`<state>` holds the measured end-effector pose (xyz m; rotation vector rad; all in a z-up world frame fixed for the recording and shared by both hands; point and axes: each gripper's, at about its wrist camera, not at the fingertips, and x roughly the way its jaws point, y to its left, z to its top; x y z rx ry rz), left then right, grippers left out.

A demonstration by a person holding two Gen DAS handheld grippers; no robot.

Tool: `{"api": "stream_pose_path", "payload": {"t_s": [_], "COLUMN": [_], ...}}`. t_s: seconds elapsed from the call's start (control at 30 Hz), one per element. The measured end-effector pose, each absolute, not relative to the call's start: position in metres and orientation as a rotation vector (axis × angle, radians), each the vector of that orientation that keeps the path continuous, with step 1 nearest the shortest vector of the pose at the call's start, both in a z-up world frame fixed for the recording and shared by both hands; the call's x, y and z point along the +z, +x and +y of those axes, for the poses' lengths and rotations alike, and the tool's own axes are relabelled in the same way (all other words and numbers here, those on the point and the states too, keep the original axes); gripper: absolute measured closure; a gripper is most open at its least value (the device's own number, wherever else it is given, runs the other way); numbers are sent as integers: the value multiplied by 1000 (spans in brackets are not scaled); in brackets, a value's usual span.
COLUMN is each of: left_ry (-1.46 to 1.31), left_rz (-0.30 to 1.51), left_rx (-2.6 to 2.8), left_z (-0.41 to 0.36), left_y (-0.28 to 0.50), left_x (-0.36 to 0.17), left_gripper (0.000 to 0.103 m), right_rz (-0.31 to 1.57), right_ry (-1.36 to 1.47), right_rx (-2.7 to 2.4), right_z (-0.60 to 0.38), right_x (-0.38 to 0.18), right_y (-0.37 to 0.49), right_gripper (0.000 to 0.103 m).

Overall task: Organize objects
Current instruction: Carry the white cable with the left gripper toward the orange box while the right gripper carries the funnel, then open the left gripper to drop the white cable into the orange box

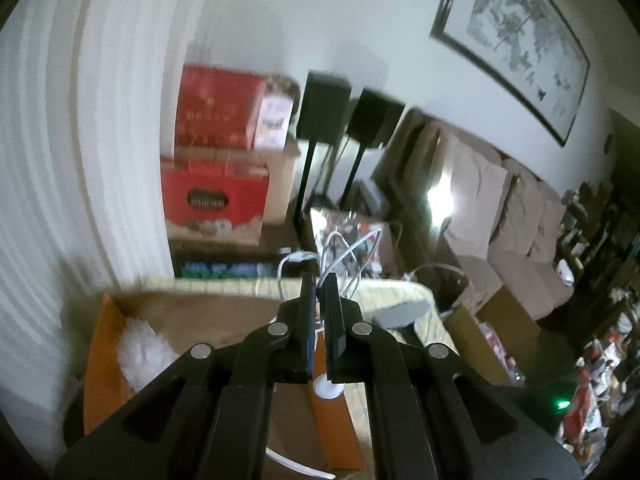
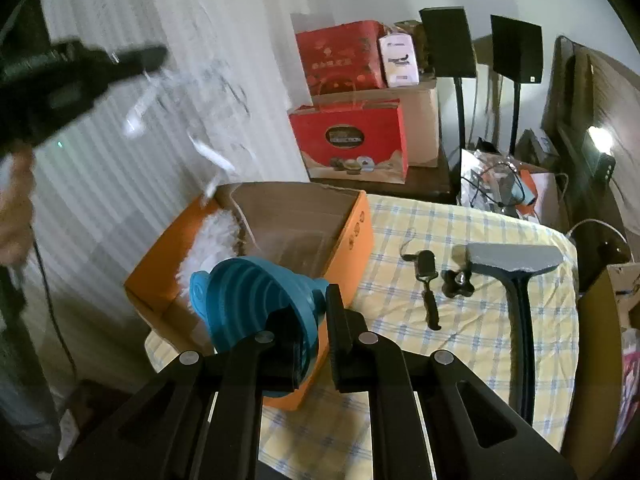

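In the right wrist view my right gripper (image 2: 310, 306) is shut on the rim of a blue collapsible funnel (image 2: 244, 300), held over the near corner of an open orange cardboard box (image 2: 356, 236) on the bed. A white fluffy duster (image 2: 212, 240) lies inside the box. My left gripper (image 1: 320, 280) is shut on a thin white cable (image 1: 344, 248) whose loops stick out past the fingertips; a white round end (image 1: 328, 390) hangs below. It hovers above the box (image 1: 102, 344) and the duster (image 1: 140, 352). From the right wrist view the left gripper (image 2: 80, 68) is a dark blur at upper left.
On the yellow checked bed cover (image 2: 460, 340) lie a black handled tool (image 2: 427, 280), a black star knob (image 2: 458, 280) and a grey-headed scraper on a black handle (image 2: 516, 260). Red gift boxes (image 2: 352, 140), two speakers on stands (image 2: 448, 44) and a cluttered side table stand behind.
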<state>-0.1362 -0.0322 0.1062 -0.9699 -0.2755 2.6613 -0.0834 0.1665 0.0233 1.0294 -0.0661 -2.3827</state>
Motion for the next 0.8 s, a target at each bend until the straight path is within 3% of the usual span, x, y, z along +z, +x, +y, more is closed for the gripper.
{"api": "stream_pose_path", "payload": {"t_s": [0.4, 0.7, 0.77, 0.8], "left_ry": [-1353, -1523, -1543, -1543], "left_rz": [-150, -70, -73, -86], "left_rx": [2595, 2550, 2555, 2555], "left_z": [-10, -1, -3, -5], "left_y": [-159, -160, -160, -161], "left_x": [0, -46, -48, -47], "left_gripper": [100, 99, 95, 84], "right_rz": [-88, -91, -90, -90], "right_ry": [1039, 1046, 1047, 1046], "right_rx": [-2386, -2377, -2377, -2376], "right_z": [177, 174, 174, 174], "right_x": [18, 15, 15, 15], "right_y": [-79, -80, -80, -80], "right_gripper": [93, 93, 93, 93]}}
